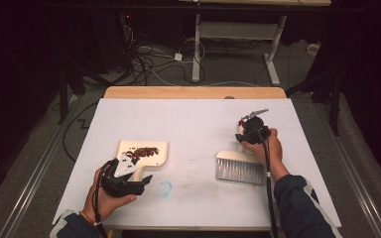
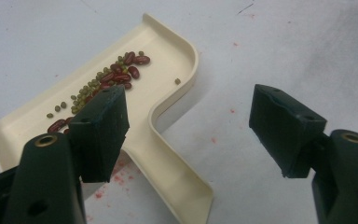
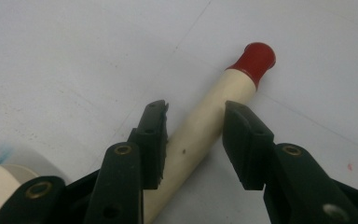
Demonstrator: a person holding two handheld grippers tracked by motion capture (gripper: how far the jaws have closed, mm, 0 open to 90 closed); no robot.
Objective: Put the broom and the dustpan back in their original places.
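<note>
We are in the middle of a sweeping job. The dustpan [image 1: 149, 151] is our marker on the white table [image 1: 193, 119]. Red and green beans [image 2: 109, 79] already lie in the dustpan, so most of the sweeping looks done.

Our left gripper [image 2: 191, 135] hovers just over the dustpan handle [image 2: 168, 172]. Its jaws stand wide apart and hold nothing. One jaw hangs over the pan and the other over bare table beside the handle.

The brush [image 1: 240, 166] lies well to the right of the dustpan, flat on the table. Our right gripper [image 3: 193, 140] sits around the brush handle [image 3: 209, 116], near its red tip [image 3: 256, 58]. Its jaws are a little apart on each side of the handle, with a gap on one side, so they do not clamp it.

We think the brush is being set down or picked up; we cannot tell which. Next, we guess the left jaws must drop around the dustpan handle and squeeze, keeping the pan flat so no beans roll out.
</note>
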